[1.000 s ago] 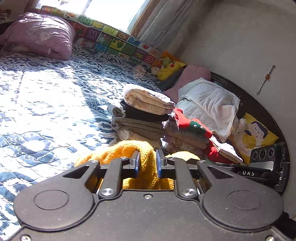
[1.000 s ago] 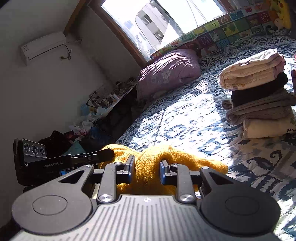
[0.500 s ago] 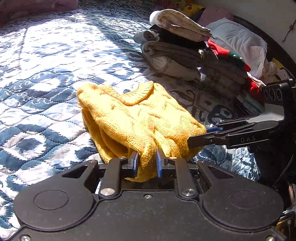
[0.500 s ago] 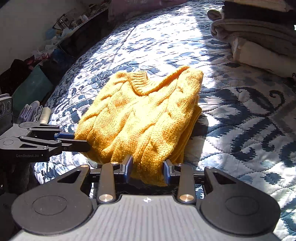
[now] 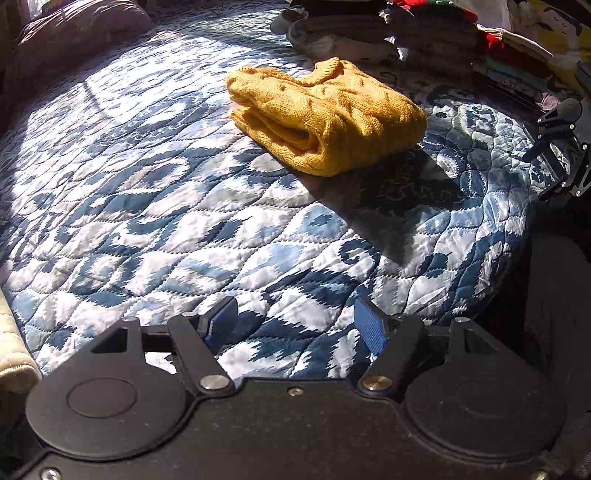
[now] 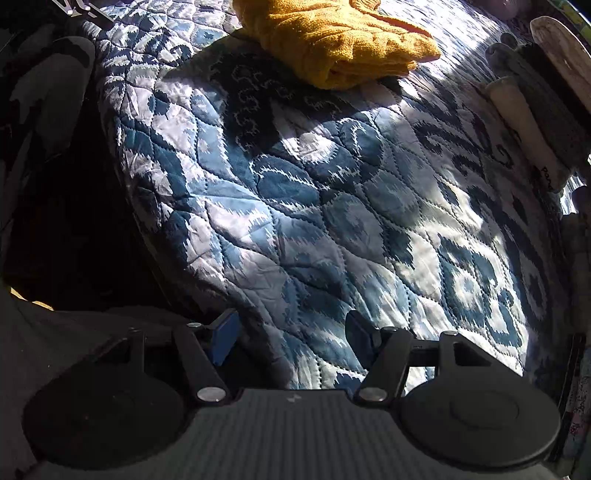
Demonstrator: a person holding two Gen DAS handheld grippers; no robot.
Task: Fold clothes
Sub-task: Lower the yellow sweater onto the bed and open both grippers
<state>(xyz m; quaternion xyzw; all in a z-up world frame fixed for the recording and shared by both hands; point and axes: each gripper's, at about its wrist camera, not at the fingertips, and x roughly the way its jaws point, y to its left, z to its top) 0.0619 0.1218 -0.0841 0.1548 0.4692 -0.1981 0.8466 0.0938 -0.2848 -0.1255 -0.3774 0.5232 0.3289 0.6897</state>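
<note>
Yellow sweater (image 5: 325,114) now lies folded on the far quilt (image 5: 147,206), released by the left gripper (image 5: 295,325) and right gripper (image 6: 291,332), both open and withdrawn, so this garment looks done.

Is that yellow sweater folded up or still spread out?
Folded: the yellow sweater lies as a compact, layered bundle on the quilt, released.

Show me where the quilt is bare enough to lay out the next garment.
Widest bare stretch: the quilt between the folded yellow sweater, the purple pillow and the open left gripper. A smaller patch lies between the sweater and the bed's near edge. Crowded: the stacks of folded clothes behind the sweater.
</note>
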